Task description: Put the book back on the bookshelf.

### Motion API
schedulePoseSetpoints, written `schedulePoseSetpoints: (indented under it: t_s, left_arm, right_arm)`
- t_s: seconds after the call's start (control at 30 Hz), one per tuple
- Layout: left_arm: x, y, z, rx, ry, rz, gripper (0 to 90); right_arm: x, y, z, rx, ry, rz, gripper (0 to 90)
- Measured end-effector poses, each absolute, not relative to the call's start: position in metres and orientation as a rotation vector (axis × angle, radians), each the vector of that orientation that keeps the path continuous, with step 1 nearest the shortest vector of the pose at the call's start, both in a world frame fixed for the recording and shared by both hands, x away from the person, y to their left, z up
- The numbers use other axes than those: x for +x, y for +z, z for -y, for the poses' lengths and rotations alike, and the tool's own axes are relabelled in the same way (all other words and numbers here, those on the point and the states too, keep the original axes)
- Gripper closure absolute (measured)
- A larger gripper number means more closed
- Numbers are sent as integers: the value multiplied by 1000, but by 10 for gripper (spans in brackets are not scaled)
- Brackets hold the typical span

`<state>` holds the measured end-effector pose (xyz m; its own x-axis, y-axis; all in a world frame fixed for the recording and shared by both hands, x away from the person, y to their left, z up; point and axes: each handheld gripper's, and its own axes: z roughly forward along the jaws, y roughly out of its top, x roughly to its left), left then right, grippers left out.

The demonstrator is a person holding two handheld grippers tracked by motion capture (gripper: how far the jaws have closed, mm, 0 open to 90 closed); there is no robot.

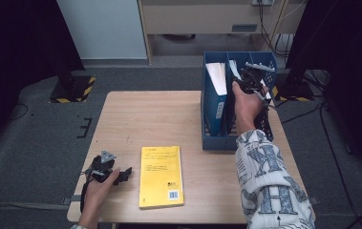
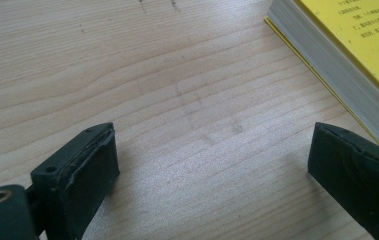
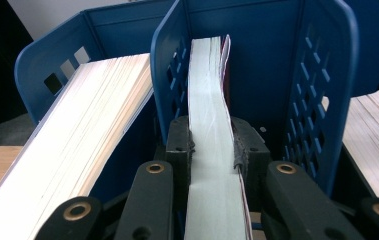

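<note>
A yellow book (image 1: 161,176) lies flat on the wooden table (image 1: 159,114), near its front edge. My left gripper (image 1: 124,174) rests on the table just left of it, open, with bare wood between its jaws (image 2: 217,160). The yellow book's page edge (image 2: 327,60) runs along the upper right of the left gripper view. My right gripper (image 1: 251,78) is down in the blue file rack (image 1: 214,140), shut on a thin red-covered book (image 3: 208,85). That book stands upright in the middle compartment, and both pads (image 3: 179,145) press on its sides.
A thicker book (image 3: 87,135) leans in the rack's left compartment (image 1: 217,76), and another book (image 3: 377,135) stands to the right. The rack sits at the table's back right. Cables and black stand bases lie on the floor beyond the table.
</note>
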<state>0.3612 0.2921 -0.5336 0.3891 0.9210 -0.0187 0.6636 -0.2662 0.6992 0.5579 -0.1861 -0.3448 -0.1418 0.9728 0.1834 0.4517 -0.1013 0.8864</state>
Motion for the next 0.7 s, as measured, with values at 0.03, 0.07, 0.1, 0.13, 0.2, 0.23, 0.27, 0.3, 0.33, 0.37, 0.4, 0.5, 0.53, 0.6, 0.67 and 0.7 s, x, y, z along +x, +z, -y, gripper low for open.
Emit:
schedulePoseSetpoints:
  t_s: [0.03, 0.07, 0.1, 0.13, 0.2, 0.23, 0.27, 0.3, 0.33, 0.37, 0.4, 0.5, 0.53, 0.6, 0.67, 0.7]
  left_arm:
    - [361, -534, -292, 2024, 530, -1353, 53]
    - [361, -534, -292, 2023, 529, -1353, 53]
    - [361, -534, -292, 2022, 528, -1354, 53]
    - [361, -534, -292, 2022, 527, -1355, 53]
    - [361, -534, -292, 2021, 527, -1355, 53]
    - [361, -534, -292, 2021, 527, -1355, 53]
    - [361, -534, -292, 2022, 527, -1355, 53]
    - [361, -534, -292, 2021, 527, -1355, 53]
    - [361, -534, -292, 2021, 526, -1355, 53]
    - [361, -534, -292, 2021, 526, -1355, 53]
    - [361, -534, -292, 2020, 526, -1356, 53]
    - [361, -533, -292, 2023, 526, -1355, 53]
    - [361, -534, -292, 2022, 526, -1355, 53]
    - [361, -534, -292, 2022, 526, -1355, 53]
    - [361, -534, -292, 2022, 526, -1355, 53]
    - [361, -534, -292, 2022, 527, -1354, 53]
  right_arm:
    - [558, -345, 186, 1571, 1206, -1616, 736]
    - [558, -345, 185, 1568, 1207, -1616, 735]
    - [559, -346, 185, 1565, 1207, -1615, 736]
    - [558, -346, 184, 1564, 1207, -1615, 735]
    - [558, -346, 183, 1558, 1205, -1619, 735]
    - [558, -346, 183, 1558, 1206, -1619, 735]
    - [558, -346, 183, 1557, 1206, -1617, 735]
    - [558, -347, 182, 1557, 1207, -1619, 734]
    - [558, -347, 182, 1559, 1208, -1618, 734]
    - [558, -347, 182, 1562, 1207, -1617, 733]
    - [558, -347, 182, 1562, 1207, -1618, 733]
    - [556, -347, 181, 1560, 1202, -1622, 730]
    - [556, -347, 181, 1561, 1202, -1626, 729]
    - [555, -346, 180, 1567, 1205, -1627, 724]
    - [555, -346, 179, 1574, 1217, -1629, 715]
    - [555, -346, 179, 1574, 1217, -1631, 713]
